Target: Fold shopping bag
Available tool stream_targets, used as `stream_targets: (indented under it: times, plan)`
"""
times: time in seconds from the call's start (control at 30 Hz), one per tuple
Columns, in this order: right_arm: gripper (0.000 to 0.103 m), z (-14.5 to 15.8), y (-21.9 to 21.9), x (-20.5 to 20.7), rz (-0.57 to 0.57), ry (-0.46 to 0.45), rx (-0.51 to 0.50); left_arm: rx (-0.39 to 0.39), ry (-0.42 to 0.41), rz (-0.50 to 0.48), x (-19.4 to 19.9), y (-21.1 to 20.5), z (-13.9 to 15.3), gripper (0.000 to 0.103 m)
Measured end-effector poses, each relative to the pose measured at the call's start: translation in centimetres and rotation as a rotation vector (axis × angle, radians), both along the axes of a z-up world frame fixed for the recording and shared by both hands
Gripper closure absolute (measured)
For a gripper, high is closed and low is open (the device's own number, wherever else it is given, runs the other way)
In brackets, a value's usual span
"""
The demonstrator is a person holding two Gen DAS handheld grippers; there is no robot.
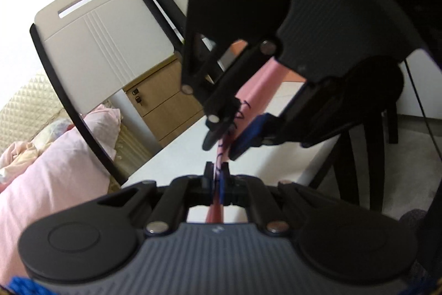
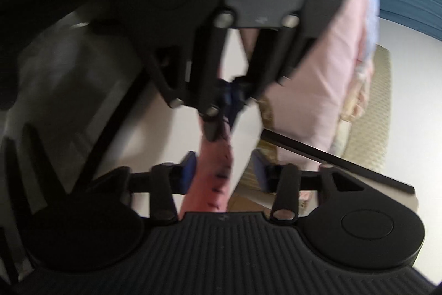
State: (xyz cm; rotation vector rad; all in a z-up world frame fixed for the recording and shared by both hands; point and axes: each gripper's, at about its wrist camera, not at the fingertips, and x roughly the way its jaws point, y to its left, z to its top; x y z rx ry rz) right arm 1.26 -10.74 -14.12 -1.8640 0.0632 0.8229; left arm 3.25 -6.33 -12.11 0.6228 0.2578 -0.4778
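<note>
**Bag strip strung btwn both grippers, R jaws straddling it**

My left gripper (image 1: pixel 217 170) is pinching the pink shopping bag (image 1: pixel 259 90), jaws pressed together on the fabric edge. The bag is bunched into a narrow strip w/ dark print, running away from my L fingertips straight toward the right gripper (image 1: pixel 221 140), so the long axis is lying along the line btwn the two grippers, above the white table (image 1: pixel 176 151).

In the right wrist view my right gripper (image 2: pixel 223 167) is sitting partly spread, blue pads either side of the strip; the pads aren't pressing it as far as I can tell, frame is blurry. R is nearer the free length, L is anchoring the end. I'm judging the next move needs R closing on the strip just ahead of L's pinch.
</note>
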Motion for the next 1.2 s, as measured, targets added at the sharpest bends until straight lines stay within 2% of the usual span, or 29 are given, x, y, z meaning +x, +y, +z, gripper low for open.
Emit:
stream_targets:
  times: [0.03,0.13,0.2,0.27,0.37,0.43,0.53,0.67,0.73,0.8,0.87,0.97,1.03,1.2]
  plan:
    - [0.085,0.0,0.3,0.3,-0.017,0.009,0.007,-0.009,-0.001,0.003,-0.1,0.1,0.0,0.098]
    - [0.088,0.6,1.1,1.1,-0.076,0.04,0.076,-0.037,-0.017,0.012,-0.6,0.1,0.5,0.095]
    - [0.089,0.9,1.8,1.8,-0.125,0.061,0.148,-0.073,-0.049,0.016,-1.0,0.4,1.1,0.088]
    - [0.094,1.7,2.0,2.6,-0.184,0.071,0.243,-0.127,-0.071,0.018,-1.2,0.9,1.6,0.086]
    - [0.095,3.0,2.2,3.6,-0.267,0.09,0.407,-0.222,-0.062,0.005,-1.3,1.9,2.1,0.085]
    - [0.095,3.7,2.3,4.0,-0.305,0.099,0.509,-0.317,-0.034,-0.011,-1.3,2.8,2.7,0.083]
    - [0.095,4.5,2.1,4.1,-0.324,0.083,0.656,-0.519,0.027,-0.038,-0.9,4.7,3.6,0.081]
    - [0.095,5.1,0.7,4.1,-0.323,0.067,0.851,-0.793,0.176,-0.06,1.3,7.8,4.1,0.08]
    - [0.095,4.9,-0.2,4.1,-0.305,0.061,0.899,-0.895,0.27,-0.064,2.8,9.1,3.9,0.08]
    - [0.095,4.3,-1.0,3.7,-0.27,0.024,0.905,-0.969,0.355,-0.061,4.0,10.2,3.5,0.08]
    - [0.095,4.1,-2.1,2.8,-0.243,-0.007,0.909,-0.99,0.388,-0.053,4.8,10.6,3.2,0.079]
    - [0.095,5.2,-4.2,2.2,-0.247,-0.003,0.955,-0.994,0.399,-0.104,5.6,11.0,3.5,0.076]
    - [0.094,6.4,-5.2,2.8,-0.294,0.071,1.054,-0.997,0.393,-0.135,6.2,11.0,3.7,0.07]
    - [0.093,9.2,-8.9,4.2,-0.341,0.351,1.336,-1.059,0.451,-0.212,6.1,11.3,3.2,0.06]
